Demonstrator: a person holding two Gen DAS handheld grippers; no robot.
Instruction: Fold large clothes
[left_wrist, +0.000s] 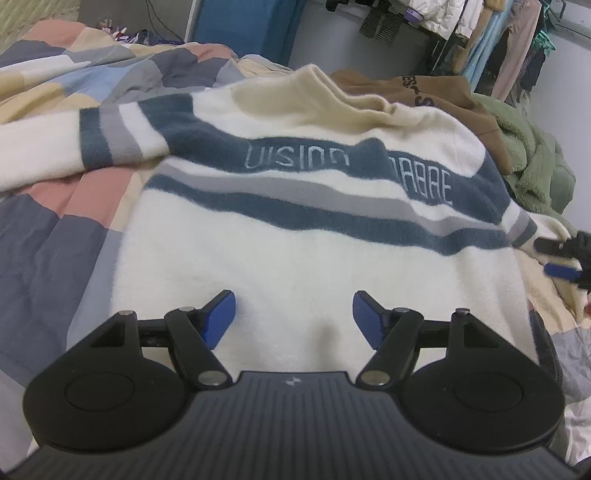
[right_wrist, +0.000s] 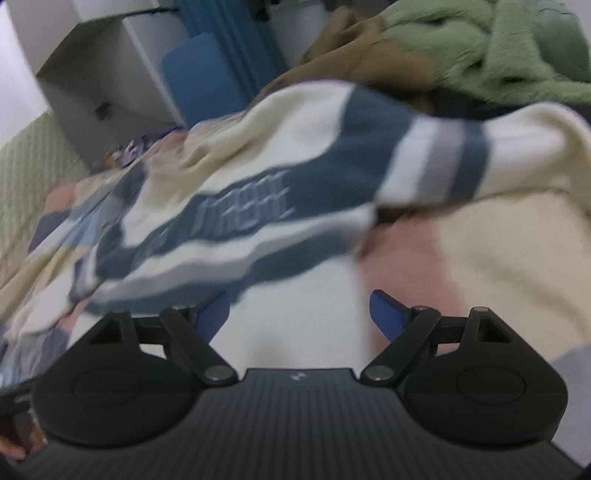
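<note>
A large cream sweater (left_wrist: 280, 251) with dark blue and grey stripes and lettering lies spread on the patchwork quilt (left_wrist: 48, 229), collar at the far end. My left gripper (left_wrist: 293, 314) is open and empty, just above the sweater's lower body. My right gripper (left_wrist: 561, 258) shows at the right edge by the sweater's right sleeve, with its jaws apart. In the blurred right wrist view the sweater (right_wrist: 236, 218) lies ahead, its striped sleeve (right_wrist: 454, 166) stretching to the right, and the right gripper (right_wrist: 299, 314) is open over the sweater's side edge.
A brown garment (left_wrist: 417, 92) and a green fleece (left_wrist: 532, 158) are piled at the far right of the bed. Hanging clothes (left_wrist: 480, 26) fill the back right. A blue panel (left_wrist: 243, 26) stands behind the bed. The green fleece (right_wrist: 487, 48) also shows in the right wrist view.
</note>
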